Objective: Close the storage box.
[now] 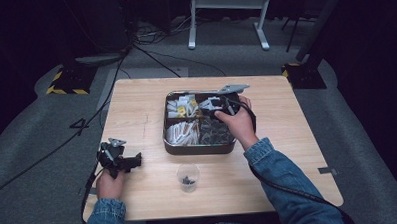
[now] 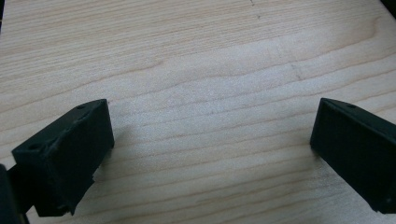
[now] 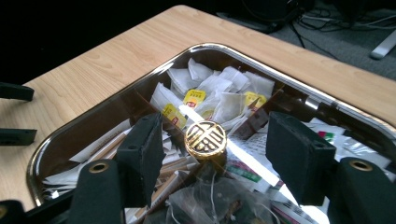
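Right gripper [image 3: 212, 154] hangs over the metal tray [image 1: 200, 148], jaws apart with nothing clamped. A gold knob [image 3: 205, 138] stands between the jaws, with a visible gap to either pad, so no contact. The knob sits where the tray's dividers cross. Beyond the gripper tips is a compartment of white tea bags with yellow tags [image 3: 219, 95]; left of the left jaw is a compartment of long paper sachets [image 3: 109, 147]; right of the right jaw are printed packets [image 3: 336, 137]; directly below the gripper is a darker compartment of clear wrapped bags [image 3: 210, 200]. In the high view the right gripper [image 1: 211, 105] is over the tray's far half, and the person's hand [image 1: 239, 123] behind it is over the near right compartment. Left gripper [image 2: 210, 140] has jaws wide, nothing between them, just bare bench [image 2: 196, 70] wood under and ahead of it. In the high view the left gripper [image 1: 119, 160] is at the bench's near left edge, well apart from the tray. A small clear cup [image 1: 188, 177] with dark bits in the bottom stands between the two arms, just near of the tray, closer to the left gripper's tips than to the right one.
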